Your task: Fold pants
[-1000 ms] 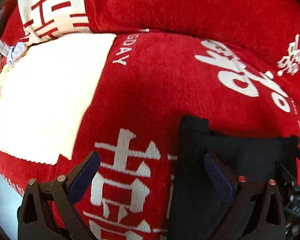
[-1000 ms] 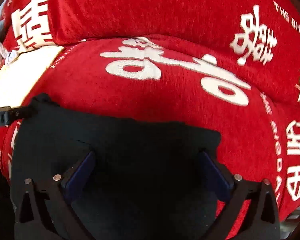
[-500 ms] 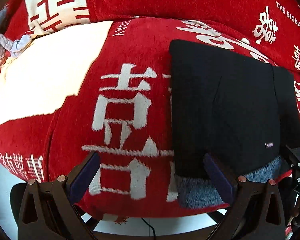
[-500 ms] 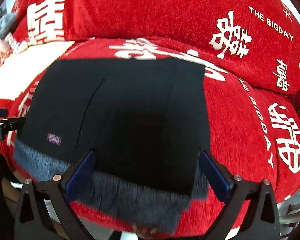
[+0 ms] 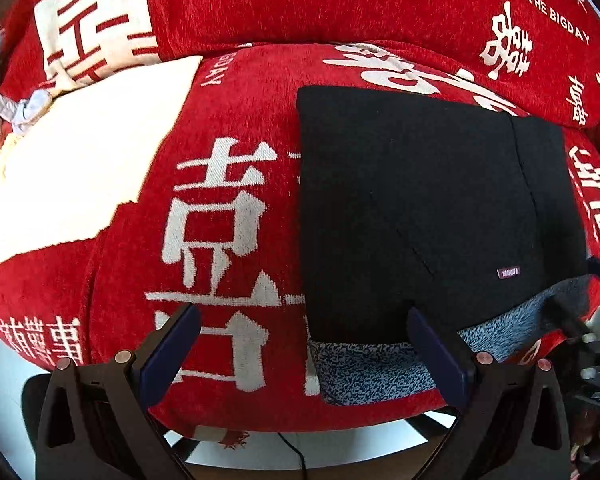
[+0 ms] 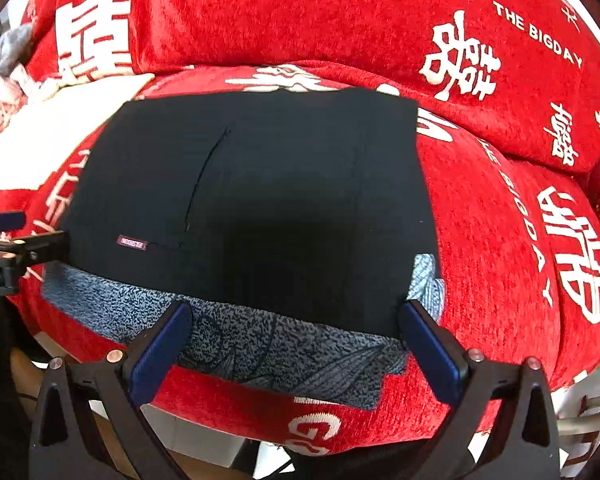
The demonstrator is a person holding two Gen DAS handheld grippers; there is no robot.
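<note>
The black pants [image 5: 420, 208] [image 6: 252, 200] lie folded into a flat rectangle on the red sofa seat [image 5: 228, 92] [image 6: 484, 216], a small label near their front edge. A grey fleecy layer [image 5: 364, 368] [image 6: 268, 344] sticks out beneath them at the seat's front. My left gripper [image 5: 304, 352] is open and held back off the seat front, its right finger in front of the pants' near-left corner. My right gripper [image 6: 292, 348] is open, pulled back in front of the pants' near edge, holding nothing. The other gripper shows at the side edge of each view.
A cream cloth [image 5: 84, 160] [image 6: 48, 132] lies on the seat to the left. Red back cushions [image 5: 340, 4] [image 6: 320, 16] with white characters rise behind. Crumpled pale fabric [image 5: 8, 108] sits far left. Pale floor [image 5: 308, 440] shows below the seat front.
Both grippers have backed away from the sofa and risen, so the whole folded pants and the seat front now show. Both stayed open.
</note>
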